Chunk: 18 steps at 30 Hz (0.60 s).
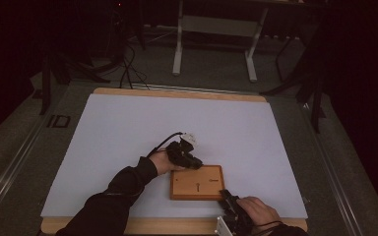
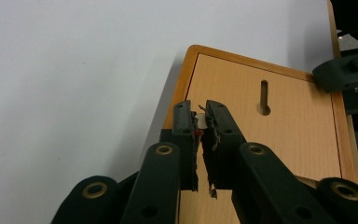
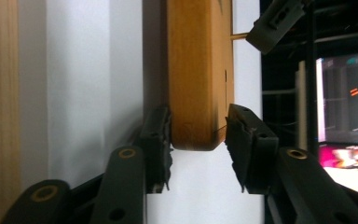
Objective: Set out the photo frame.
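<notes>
A flat wooden board with a keyhole slot lies on the white sheet near the table's front edge. My left gripper sits over the board's far left corner. Its jaws are shut on a thin pale peg that stands against the board's top face. In the right gripper view that peg pokes out sideways from the left gripper. My right gripper is at the board's near right corner. There its pads press on the two faces of the board's edge.
The white sheet covers most of the wooden table. A white desk frame stands on the dark floor behind. A lit screen glows at the right in the right gripper view.
</notes>
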### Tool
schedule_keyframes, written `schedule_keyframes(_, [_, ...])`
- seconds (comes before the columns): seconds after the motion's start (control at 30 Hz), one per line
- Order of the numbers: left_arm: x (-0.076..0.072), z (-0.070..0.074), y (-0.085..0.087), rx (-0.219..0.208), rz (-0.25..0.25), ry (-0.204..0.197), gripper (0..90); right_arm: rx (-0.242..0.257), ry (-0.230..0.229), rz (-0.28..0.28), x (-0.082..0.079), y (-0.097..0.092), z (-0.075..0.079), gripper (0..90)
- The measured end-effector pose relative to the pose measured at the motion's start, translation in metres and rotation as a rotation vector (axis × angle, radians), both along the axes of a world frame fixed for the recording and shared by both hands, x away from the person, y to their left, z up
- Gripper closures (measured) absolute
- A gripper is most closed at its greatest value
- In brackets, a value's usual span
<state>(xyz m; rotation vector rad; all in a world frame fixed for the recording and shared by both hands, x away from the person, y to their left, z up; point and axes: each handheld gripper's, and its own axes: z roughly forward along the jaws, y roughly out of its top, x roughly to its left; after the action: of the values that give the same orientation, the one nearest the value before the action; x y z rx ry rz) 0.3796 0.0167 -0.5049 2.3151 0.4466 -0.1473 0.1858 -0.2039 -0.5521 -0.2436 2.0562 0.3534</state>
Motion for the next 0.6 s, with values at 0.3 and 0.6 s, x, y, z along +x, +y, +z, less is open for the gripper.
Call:
schedule_keyframes(0.3, [-0.002,0.0,0.0,-0.004,-0.01,-0.01,82.3,-0.072,-0.048,0.021,-0.004,0.003,-0.006,66.2])
schedule_keyframes(0.6, [-0.006,0.006,0.011,-0.05,0.032,-0.043,59.0,-0.067,0.003,0.035,0.0,0.001,0.0,65.7])
